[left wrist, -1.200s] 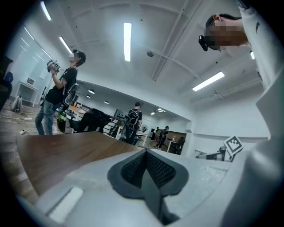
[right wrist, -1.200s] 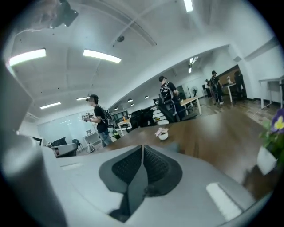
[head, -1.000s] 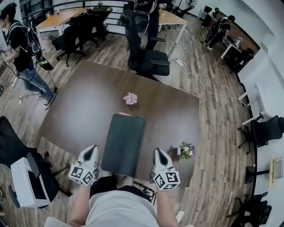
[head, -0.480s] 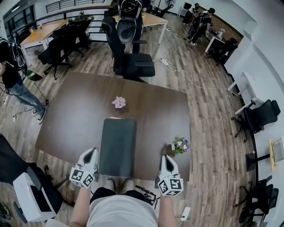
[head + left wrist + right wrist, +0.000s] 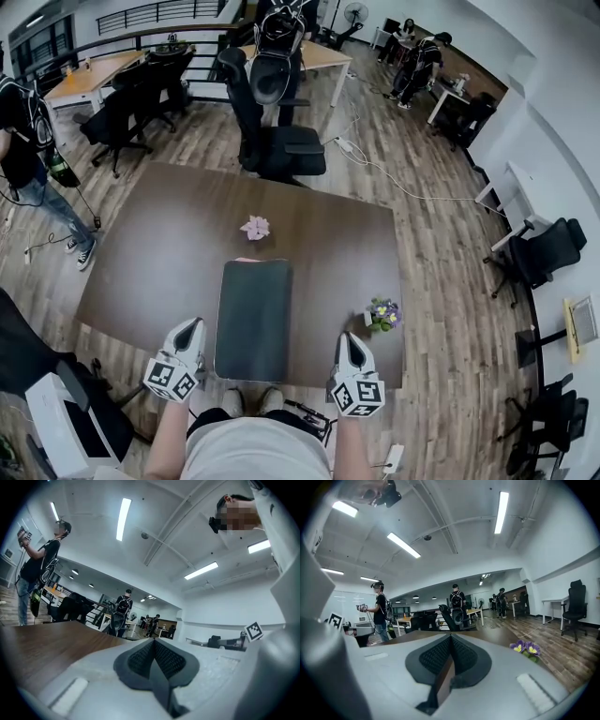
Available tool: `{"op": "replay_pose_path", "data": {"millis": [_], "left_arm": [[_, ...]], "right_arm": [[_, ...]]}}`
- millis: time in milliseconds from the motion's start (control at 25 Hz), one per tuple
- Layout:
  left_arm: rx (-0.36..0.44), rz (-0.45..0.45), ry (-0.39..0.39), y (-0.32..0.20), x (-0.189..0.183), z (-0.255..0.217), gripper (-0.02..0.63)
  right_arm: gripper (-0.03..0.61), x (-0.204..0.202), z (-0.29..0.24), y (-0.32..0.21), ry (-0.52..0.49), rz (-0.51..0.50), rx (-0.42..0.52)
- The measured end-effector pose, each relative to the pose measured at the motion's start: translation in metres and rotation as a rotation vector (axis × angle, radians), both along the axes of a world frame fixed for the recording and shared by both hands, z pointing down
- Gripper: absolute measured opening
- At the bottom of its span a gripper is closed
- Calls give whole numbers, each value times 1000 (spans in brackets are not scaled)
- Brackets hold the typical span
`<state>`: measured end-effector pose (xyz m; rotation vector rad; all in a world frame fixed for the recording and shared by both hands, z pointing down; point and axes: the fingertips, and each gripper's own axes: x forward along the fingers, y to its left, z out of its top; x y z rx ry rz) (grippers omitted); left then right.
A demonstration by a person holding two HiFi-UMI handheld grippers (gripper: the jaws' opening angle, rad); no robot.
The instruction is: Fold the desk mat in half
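Note:
The dark grey desk mat lies as a narrow strip on the brown table, running from the front edge toward the middle. A thin pale edge shows at its far end. My left gripper hovers at the table's front edge just left of the mat, pads together, holding nothing. My right gripper is right of the mat, clear of it, also shut and empty. Both gripper views look level across the table top; the left gripper and right gripper show their pads closed.
A pink paper flower lies beyond the mat's far end. A small pot of purple flowers stands near the table's right front corner, close to my right gripper. A black office chair stands behind the table. People stand at the far left and back.
The head view has shifted and steadied. Both grippers have drawn back slightly toward the table's front edge and stay shut. The mat has not moved on the table.

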<state>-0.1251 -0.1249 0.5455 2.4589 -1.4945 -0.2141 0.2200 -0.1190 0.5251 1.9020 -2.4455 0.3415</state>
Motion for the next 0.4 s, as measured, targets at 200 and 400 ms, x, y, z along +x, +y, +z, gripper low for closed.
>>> {"op": "replay_pose_path", "data": {"millis": [200,400], "left_arm": [[-3,-5,14,2,-9,-1,3],[4,7,6,1,-16,-1,3]], "right_arm": [[-3,-5,0,1,10,10,4],[-2,-11,0,-2,2,11,-4]]}}
